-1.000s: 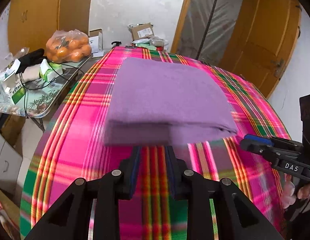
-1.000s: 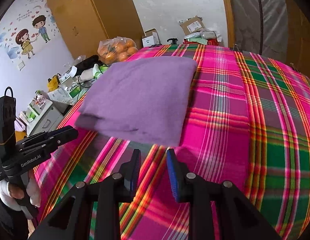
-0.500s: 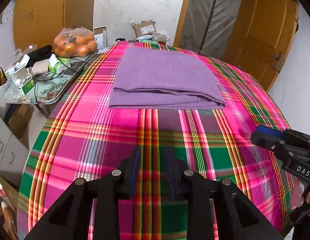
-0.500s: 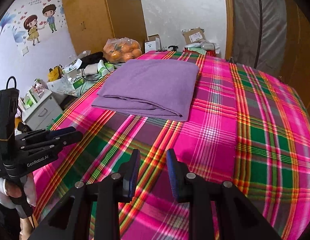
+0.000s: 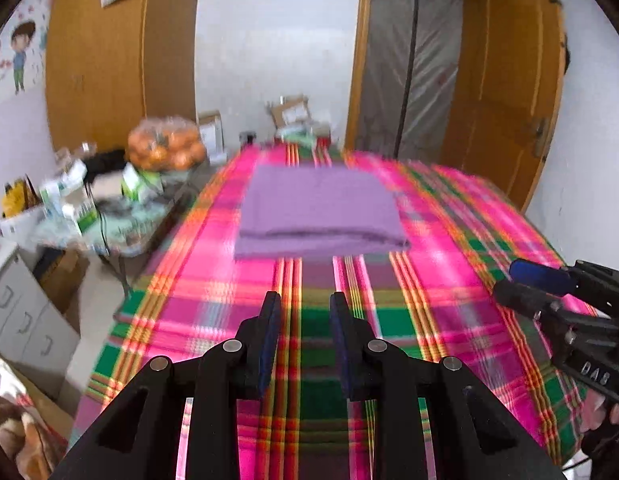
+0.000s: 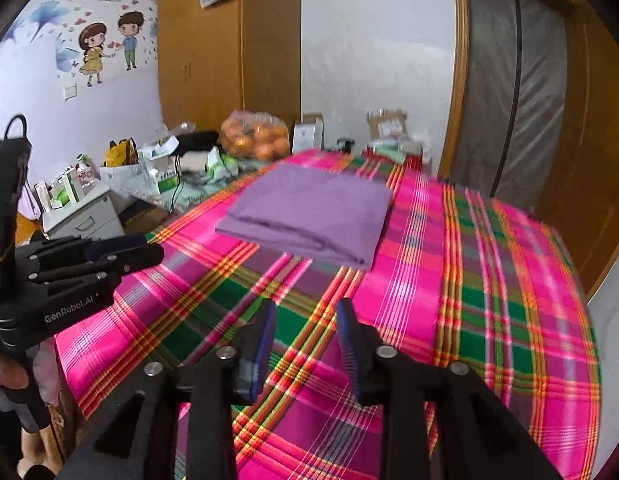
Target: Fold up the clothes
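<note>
The purple cloth [image 5: 319, 208] lies folded, soft and floppy; grab its near edge. Both grippers' fingers [image 5: 269, 320] are apart, empty.

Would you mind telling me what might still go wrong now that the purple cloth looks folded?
1. The folded purple cloth shows its layers stepped at the near edge; the fold may loosen if bumped.
2. It lies toward the table side nearest the cluttered side table; a nudge could push it off.
3. Both grippers, left and right, hang open and close together, so they might collide.

our left hand-held gripper [image 5: 302, 308] and right hand-held gripper [image 6: 305, 316]: black frames, blue finger pads, silver screws, white "genrobot.ai" and "das" markings.
</note>
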